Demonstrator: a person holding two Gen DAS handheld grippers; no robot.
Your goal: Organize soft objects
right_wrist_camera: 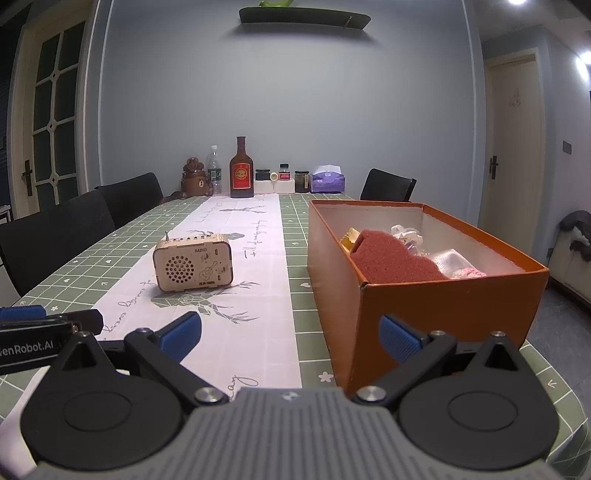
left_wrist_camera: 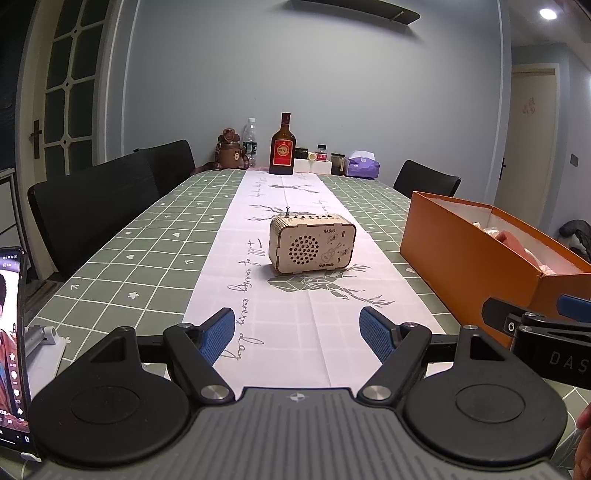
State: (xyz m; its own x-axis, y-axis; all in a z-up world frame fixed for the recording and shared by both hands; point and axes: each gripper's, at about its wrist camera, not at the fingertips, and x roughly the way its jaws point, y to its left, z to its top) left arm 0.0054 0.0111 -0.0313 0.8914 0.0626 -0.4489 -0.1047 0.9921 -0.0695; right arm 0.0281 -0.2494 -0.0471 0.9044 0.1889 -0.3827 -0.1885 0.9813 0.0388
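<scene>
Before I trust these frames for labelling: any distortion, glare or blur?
Left wrist view: fisheye bends the door frame; ceiling light blown out. Right wrist view: same bowing, two bright lights; radio and orange box stay sharp.

We held the right gripper (right_wrist_camera: 290, 334) low at six o'clock, its blue pads spread wide with nothing between them. At three o'clock stood the orange box (right_wrist_camera: 443, 306), holding a red sponge (right_wrist_camera: 395, 258) and pale soft items we could not tell apart. The wooden radio (right_wrist_camera: 192, 262) sat at nine o'clock on the white runner (right_wrist_camera: 255, 295). The left gripper (right_wrist_camera: 44, 325) edged in at eight o'clock.
</scene>
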